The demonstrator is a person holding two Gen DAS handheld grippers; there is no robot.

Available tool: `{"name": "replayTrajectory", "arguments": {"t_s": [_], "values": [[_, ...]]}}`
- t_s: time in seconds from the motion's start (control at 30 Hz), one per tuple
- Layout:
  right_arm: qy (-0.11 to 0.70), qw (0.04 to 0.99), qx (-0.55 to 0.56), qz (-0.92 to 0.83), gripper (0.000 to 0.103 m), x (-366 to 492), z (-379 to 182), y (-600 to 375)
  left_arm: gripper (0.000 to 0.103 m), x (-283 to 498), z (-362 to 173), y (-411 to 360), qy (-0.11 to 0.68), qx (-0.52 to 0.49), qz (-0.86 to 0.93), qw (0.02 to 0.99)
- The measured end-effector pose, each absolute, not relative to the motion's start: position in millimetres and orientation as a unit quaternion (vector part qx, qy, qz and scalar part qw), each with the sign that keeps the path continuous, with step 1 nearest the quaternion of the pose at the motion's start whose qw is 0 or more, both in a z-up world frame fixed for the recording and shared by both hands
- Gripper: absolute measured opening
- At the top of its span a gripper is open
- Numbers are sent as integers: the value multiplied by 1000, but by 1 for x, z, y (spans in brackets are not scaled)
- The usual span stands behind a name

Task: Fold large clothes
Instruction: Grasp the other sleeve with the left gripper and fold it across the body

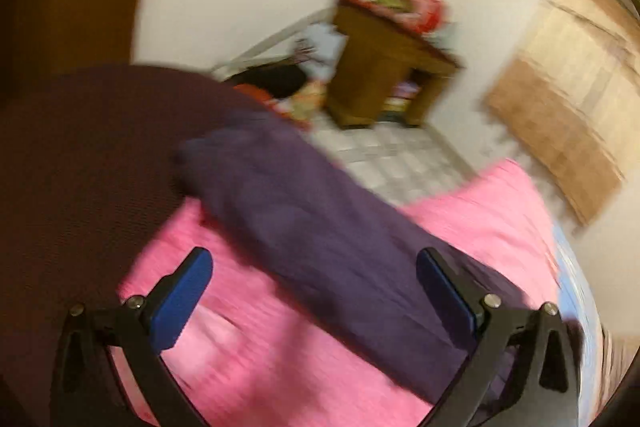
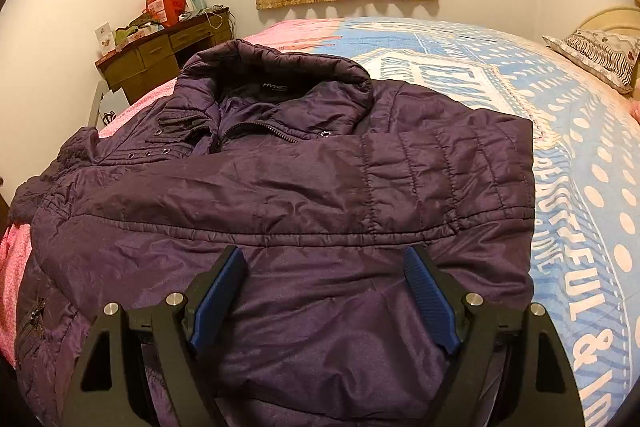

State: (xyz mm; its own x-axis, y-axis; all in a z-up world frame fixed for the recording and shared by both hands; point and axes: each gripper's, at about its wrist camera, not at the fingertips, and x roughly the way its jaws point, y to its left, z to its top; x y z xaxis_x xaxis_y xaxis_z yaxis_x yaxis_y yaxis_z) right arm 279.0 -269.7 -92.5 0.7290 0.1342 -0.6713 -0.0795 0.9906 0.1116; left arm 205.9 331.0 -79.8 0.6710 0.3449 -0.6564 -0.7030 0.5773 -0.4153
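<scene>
A dark purple padded jacket [image 2: 280, 195] lies front up on the bed, collar toward the far side, with one sleeve [image 2: 440, 171] folded across its chest. My right gripper [image 2: 324, 259] is open and empty, just above the jacket's lower body. In the blurred left wrist view, a purple sleeve [image 1: 320, 219] of the jacket stretches across the pink cover [image 1: 280, 347]. My left gripper [image 1: 314, 259] is open and empty above that sleeve.
The bed has a blue and white printed sheet [image 2: 560, 147] and a pink cover [image 2: 12, 267]. A pillow [image 2: 596, 55] lies at the far right. A cluttered wooden desk [image 2: 160, 55] stands by the wall beyond the bed's left edge. A dark maroon cloth [image 1: 80, 167] fills the left wrist view's left.
</scene>
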Motion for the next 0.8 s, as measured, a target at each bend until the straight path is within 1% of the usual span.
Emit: {"name": "replayTrajectory", "arguments": {"t_s": [0.13,0.2,0.23,0.3,0.33,0.4,0.43,0.47,0.5,0.57,0.7,0.8], "values": [[364,929,37,57,83,280,-93,-270,101,224,-106,362,286,-376,314,823],[364,929,37,57,83,280,-93,-270,93,235,-117,366,298,-393,311,812],[364,929,37,57,83,280,-93,-270,86,240,-122,367,299,-403,304,810],[364,929,36,57,83,280,-93,-270,79,249,-124,367,294,-396,306,814],[364,929,37,57,83,280,-93,-270,66,253,-123,368,297,-396,301,815],[364,929,37,57,83,280,-93,-270,58,254,-122,366,294,-398,292,818],[364,929,37,57,83,280,-93,-270,44,256,-124,367,294,-400,286,820],[364,929,37,57,83,280,-93,-270,25,252,-124,372,293,-403,280,821],[364,929,37,57,83,279,-93,-270,19,251,-125,373,289,-407,270,823],[364,929,37,57,83,279,-93,-270,13,242,-118,373,284,-397,268,831],[364,929,37,57,83,280,-93,-271,10,240,-86,355,264,-332,288,858],[363,929,40,58,83,279,-93,-271,9,245,-46,330,231,-281,288,886]]}}
